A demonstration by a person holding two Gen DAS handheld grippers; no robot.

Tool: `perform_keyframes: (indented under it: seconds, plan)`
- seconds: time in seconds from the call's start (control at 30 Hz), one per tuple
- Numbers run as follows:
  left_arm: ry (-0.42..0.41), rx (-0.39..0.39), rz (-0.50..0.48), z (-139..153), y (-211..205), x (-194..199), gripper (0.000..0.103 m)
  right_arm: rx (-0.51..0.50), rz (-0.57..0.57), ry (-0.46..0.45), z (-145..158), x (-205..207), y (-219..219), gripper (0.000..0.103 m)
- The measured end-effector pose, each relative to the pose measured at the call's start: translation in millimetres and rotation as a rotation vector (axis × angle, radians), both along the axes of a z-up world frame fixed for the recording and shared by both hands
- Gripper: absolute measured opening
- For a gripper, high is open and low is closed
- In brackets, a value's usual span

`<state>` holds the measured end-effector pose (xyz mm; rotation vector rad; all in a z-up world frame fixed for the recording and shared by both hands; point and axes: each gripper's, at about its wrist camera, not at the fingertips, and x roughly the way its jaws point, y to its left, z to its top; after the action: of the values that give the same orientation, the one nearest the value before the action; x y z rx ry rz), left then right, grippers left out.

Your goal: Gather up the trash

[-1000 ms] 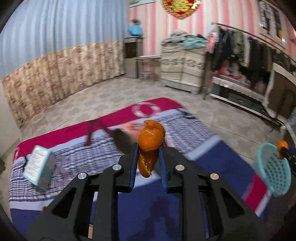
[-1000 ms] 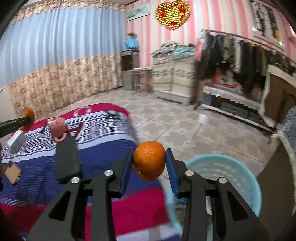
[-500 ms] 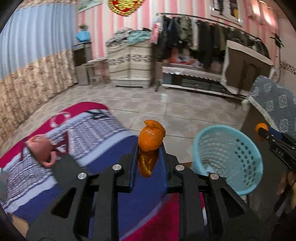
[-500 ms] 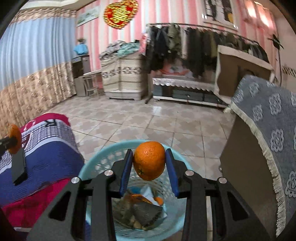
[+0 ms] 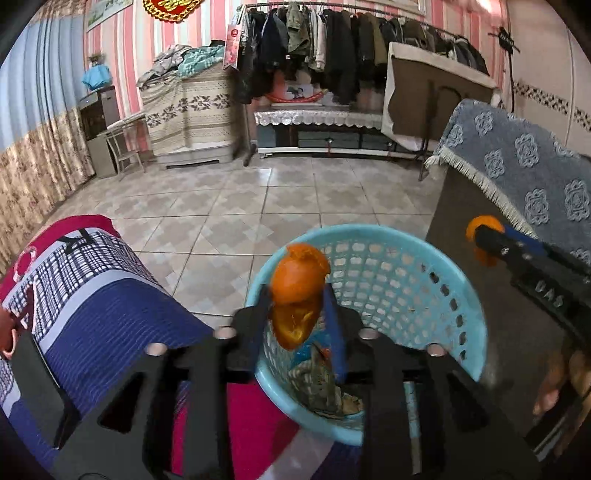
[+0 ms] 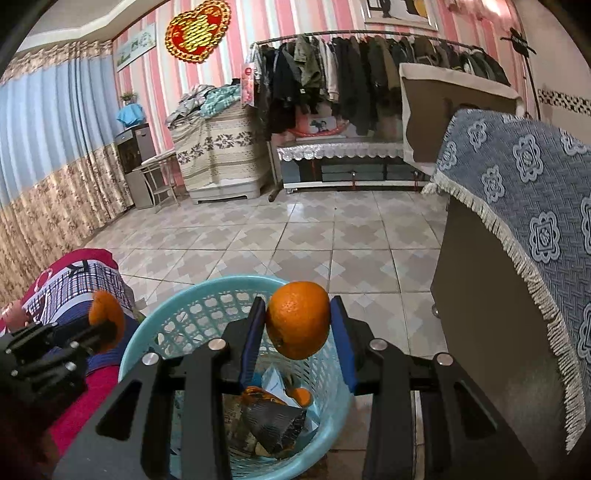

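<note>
Clothes rack (image 6: 369, 70), heart ornament (image 6: 197, 31), striped blanket (image 5: 92, 295)

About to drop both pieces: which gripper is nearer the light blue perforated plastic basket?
Too close to call: the left gripper and right gripper both hover over the light blue perforated plastic basket.

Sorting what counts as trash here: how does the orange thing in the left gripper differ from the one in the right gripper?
The orange peel is torn and hollow, with ragged edges; the whole orange is round and intact. The left gripper is opening, with the peel still between its fingers, while the right gripper is clamped on the whole orange. Both hang over the blue basket.
</note>
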<state>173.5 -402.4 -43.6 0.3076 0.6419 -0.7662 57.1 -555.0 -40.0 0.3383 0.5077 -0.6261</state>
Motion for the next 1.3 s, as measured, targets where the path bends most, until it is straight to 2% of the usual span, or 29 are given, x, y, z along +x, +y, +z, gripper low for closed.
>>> perform_keyframes:
  seconds: [0.03, 0.07, 0.27, 0.33, 0.47, 0.67, 0.73, 0.8, 0.87, 1.07, 1.17, 1.3]
  plan:
    - [-0.014, -0.007, 0.014, 1.1, 1.2, 0.4, 0.058, 0.004, -0.002, -0.001, -0.6, -1.2, -1.2, 0.037]
    - [-0.023, -0.017, 0.026, 2.5, 3.8, 1.3, 0.066, 0.009, -0.003, -0.002, -1.1, -1.4, -2.2, 0.037]
    - [-0.022, -0.07, 0.14, 11.5, 32.4, 17.7, 0.086, -0.002, 0.022, 0.012, -0.8, 5.3, 5.4, 0.037]
    - [-0.009, -0.088, 0.175, 13.2, 45.7, 24.4, 0.087, -0.005, 0.029, 0.019, -1.4, 9.1, 8.5, 0.037]
    - [-0.038, -0.098, 0.251, 19.9, 68.4, 31.9, 0.094, -0.017, 0.05, 0.045, -4.2, 21.0, 18.2, 0.037]
    - [-0.068, -0.098, 0.321, 30.7, 111.6, 31.2, 0.097, -0.016, 0.064, 0.059, -9.9, 37.0, 25.8, 0.039]
    - [-0.082, -0.097, 0.35, 32.9, 125.2, 29.4, 0.097, -0.024, 0.065, 0.044, -8.9, 40.1, 28.2, 0.047]
    - [-0.083, -0.104, 0.383, 35.4, 143.8, 27.3, 0.097, -0.04, 0.07, 0.025, -6.9, 40.2, 32.9, 0.073]
    - [-0.093, -0.103, 0.42, 37.8, 162.9, 23.6, 0.097, -0.055, 0.073, 0.013, -4.1, 39.2, 36.7, 0.074]
    - [-0.14, -0.05, 0.519, 45.3, 219.0, 6.6, 0.097, -0.024, 0.102, -0.023, 0.9, 30.3, 42.9, 0.09]
    - [-0.147, -0.067, 0.58, 51.6, 255.1, -7.2, 0.097, -0.032, 0.129, -0.038, 7.7, 22.1, 51.0, 0.095]
    - [-0.197, -0.085, 0.658, 61.2, 295.9, -28.2, 0.097, -0.048, 0.137, -0.068, 22.1, 10.4, 70.7, 0.098]
